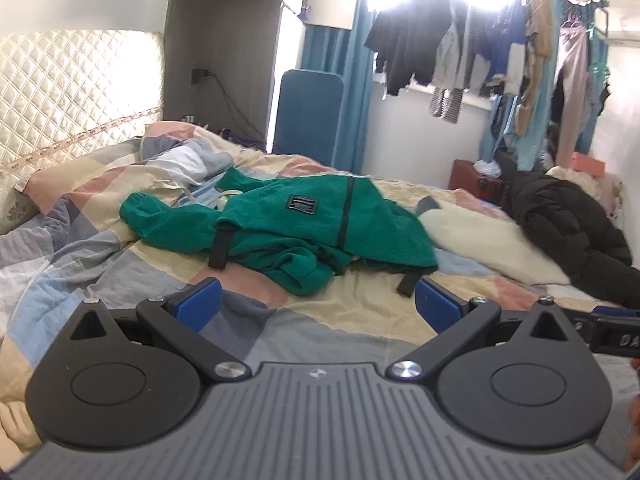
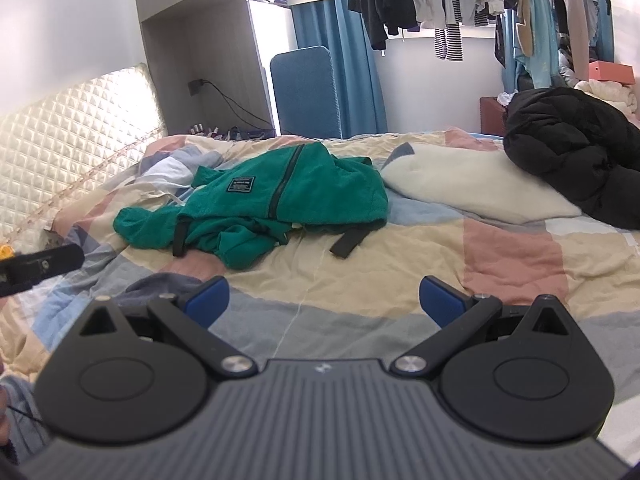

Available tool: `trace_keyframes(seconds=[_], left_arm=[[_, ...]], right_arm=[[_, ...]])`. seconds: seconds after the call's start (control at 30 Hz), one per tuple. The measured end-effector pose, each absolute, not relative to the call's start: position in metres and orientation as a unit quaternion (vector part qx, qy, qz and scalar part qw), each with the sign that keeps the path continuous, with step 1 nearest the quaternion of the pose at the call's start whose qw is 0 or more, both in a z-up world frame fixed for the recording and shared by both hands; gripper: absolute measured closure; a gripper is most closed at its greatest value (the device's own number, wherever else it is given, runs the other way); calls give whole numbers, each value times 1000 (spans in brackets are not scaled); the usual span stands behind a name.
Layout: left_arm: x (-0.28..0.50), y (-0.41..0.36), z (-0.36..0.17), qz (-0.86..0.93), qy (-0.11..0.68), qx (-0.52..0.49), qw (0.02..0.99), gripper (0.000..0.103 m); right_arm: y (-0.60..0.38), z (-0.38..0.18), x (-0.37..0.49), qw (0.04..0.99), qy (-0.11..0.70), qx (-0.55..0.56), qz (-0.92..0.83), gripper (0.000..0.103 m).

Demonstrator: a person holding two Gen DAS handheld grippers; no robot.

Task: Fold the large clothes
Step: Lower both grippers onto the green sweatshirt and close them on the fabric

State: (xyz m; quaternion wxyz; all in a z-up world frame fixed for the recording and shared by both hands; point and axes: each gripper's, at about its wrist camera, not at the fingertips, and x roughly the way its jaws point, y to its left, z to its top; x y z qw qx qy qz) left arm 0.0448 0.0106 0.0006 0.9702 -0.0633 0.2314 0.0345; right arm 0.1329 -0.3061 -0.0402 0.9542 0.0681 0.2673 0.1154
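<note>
We held the left gripper (image 1: 318, 304) above the near part of the bed (image 1: 360, 320), its blue pads (image 1: 200, 304) spread wide with nothing between them. The right gripper (image 2: 324, 300) hung released in the same way, pads (image 2: 440, 300) far apart over the checked quilt (image 2: 400, 264). Each gripper showed at the edge of the other's view, so they were side by side.

The green jacket (image 1: 296, 224) lay crumpled in the middle of the bed, ahead of both grippers and untouched by either. Its dark zip (image 1: 346, 212) ran up the body, a black patch (image 1: 303, 204) sat beside the zip, and one sleeve (image 1: 144, 216) trailed towards the quilted headboard (image 1: 72, 92). Two black straps (image 2: 346, 244) stuck out from under its near edge. Another sleeve (image 2: 244, 248) was bunched at the front.

Just beside the jacket, on the side away from the headboard, lay a cream pillow (image 2: 480, 188), touching or nearly touching its hem; we could not tell which. A black puffer coat (image 2: 576, 152) was heaped beyond the pillow at the far corner. Behind the bed hung a row of clothes (image 1: 480, 48) near the bright window, with a blue curtain (image 1: 356, 80) beside them.
</note>
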Motion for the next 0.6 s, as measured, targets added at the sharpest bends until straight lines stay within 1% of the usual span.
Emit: trace_keyframes(seconds=[0.37,0.5,0.6], left_arm=[[151,48,-15,53,240,-86,966,0],[214,75,-39,46,237,-102,965,0],[262,98,-64,57,239,-111,963,0]], right_arm=[[-285,-47,230,944,301,74,115,0],[-277,-59,278,943,309,75,102,0],[-271,-81,328,938,334,73,65,0]])
